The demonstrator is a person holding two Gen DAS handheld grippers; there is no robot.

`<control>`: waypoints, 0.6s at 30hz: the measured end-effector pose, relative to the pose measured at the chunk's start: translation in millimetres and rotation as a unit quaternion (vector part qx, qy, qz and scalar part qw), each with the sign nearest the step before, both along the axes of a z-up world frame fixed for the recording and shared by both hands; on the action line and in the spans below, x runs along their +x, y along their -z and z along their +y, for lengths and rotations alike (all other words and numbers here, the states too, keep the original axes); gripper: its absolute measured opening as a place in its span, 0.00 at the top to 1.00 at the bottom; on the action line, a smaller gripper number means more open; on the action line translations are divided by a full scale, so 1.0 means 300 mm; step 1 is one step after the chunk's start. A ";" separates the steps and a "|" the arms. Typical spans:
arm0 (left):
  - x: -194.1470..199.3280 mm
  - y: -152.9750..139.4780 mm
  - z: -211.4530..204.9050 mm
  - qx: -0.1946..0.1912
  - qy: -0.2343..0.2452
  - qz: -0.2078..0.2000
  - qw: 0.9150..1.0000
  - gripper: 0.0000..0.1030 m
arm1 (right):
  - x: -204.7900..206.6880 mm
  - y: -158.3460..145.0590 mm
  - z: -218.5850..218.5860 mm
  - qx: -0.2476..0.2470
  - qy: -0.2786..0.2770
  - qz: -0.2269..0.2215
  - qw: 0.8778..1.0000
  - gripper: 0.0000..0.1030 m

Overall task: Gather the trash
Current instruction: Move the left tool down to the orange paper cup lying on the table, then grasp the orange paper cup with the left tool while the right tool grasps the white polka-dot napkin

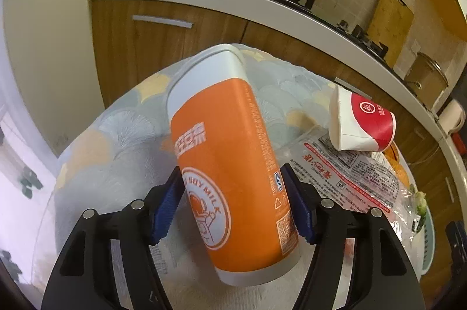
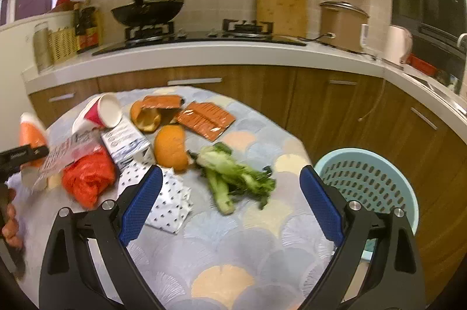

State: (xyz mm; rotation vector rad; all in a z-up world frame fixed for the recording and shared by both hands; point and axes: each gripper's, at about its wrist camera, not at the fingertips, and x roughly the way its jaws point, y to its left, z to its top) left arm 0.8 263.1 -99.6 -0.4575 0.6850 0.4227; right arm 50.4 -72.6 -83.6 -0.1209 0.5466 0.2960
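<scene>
An orange and white soy-milk cup [image 1: 230, 164] stands tilted between my left gripper's [image 1: 232, 171] blue pads, which touch both its sides. The right wrist view shows this cup [image 2: 30, 135] at the table's left edge. My right gripper [image 2: 230, 170] hangs open over the table, just in front of a green vegetable stalk [image 2: 230, 178]. Other trash on the table: a red and white paper cup [image 2: 100, 111] on its side, orange peels [image 2: 170, 148], orange foil packets [image 2: 205, 118], a small carton [image 2: 128, 143], a red bag [image 2: 89, 180], dotted paper [image 2: 166, 202] and a printed plastic wrapper [image 1: 347, 175].
A light blue perforated basket [image 2: 367, 184] stands on the floor right of the round table [image 2: 233, 251]. Behind runs a kitchen counter [image 2: 204, 53] with a wok [image 2: 146, 9], a cutting board and a pot. A person's hand [image 2: 10, 219] shows at the left edge.
</scene>
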 end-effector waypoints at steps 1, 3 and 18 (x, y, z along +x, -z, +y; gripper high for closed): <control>0.004 -0.001 -0.003 0.005 0.002 0.001 1.000 0.40 | 0.004 0.008 0.004 0.001 -0.006 0.006 1.000 0.12; 0.006 -0.003 -0.005 0.010 0.007 -0.003 1.000 0.44 | 0.017 0.024 0.010 0.006 -0.019 0.024 1.000 0.12; -0.073 -0.079 -0.080 0.041 0.041 -0.028 0.998 0.52 | 0.170 0.124 0.175 0.000 -0.102 0.147 0.984 0.29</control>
